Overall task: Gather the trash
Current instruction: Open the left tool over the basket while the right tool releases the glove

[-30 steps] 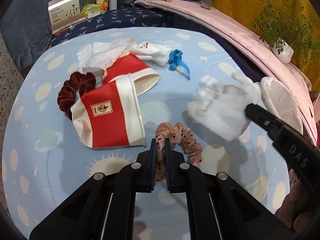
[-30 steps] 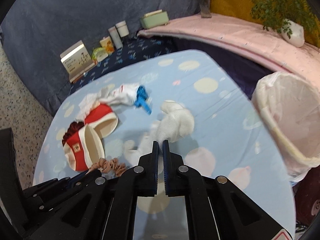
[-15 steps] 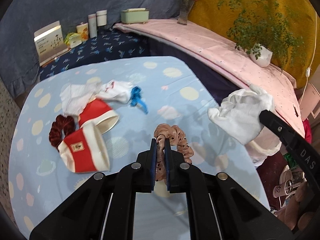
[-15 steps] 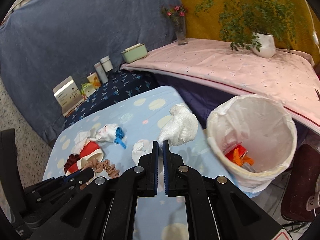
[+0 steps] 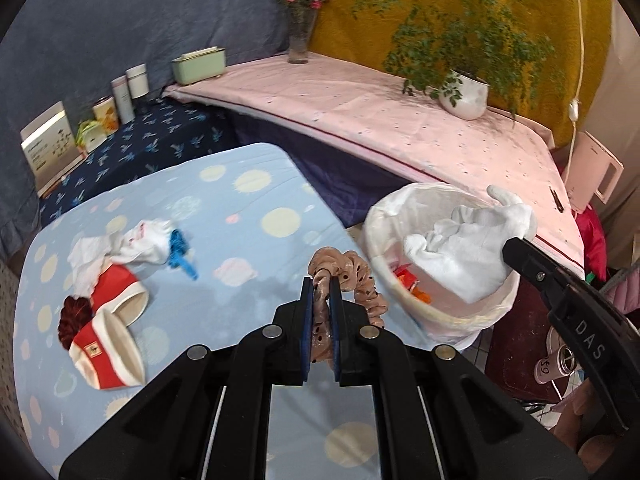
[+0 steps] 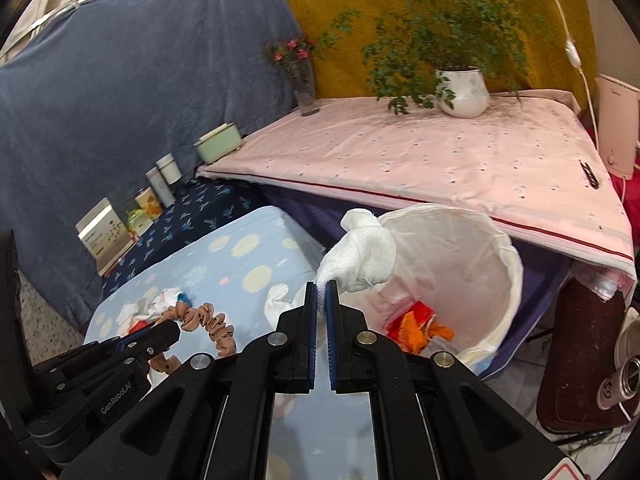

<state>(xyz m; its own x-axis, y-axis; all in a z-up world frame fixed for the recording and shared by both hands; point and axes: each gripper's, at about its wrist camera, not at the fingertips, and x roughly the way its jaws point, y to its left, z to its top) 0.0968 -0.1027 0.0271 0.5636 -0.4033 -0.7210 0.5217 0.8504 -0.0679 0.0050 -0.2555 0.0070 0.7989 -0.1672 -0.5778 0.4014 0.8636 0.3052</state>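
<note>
Pinching a white glove [image 6: 360,258] between nearly closed jaws, the right gripper [image 6: 321,304] holds it above the rim of the white-lined trash bin [image 6: 508,256], which stands just off the table's right edge. The left gripper [image 5: 321,300] is clamped on a tan dotted scrunchie [image 5: 352,276], lifted over the blue spotted tablecloth [image 5: 248,216] near that same edge. Red-and-white cups [image 5: 108,344], a dark red scrunchie [image 5: 72,316] and a blue clip [image 5: 180,252] lie toward the table's left side.
</note>
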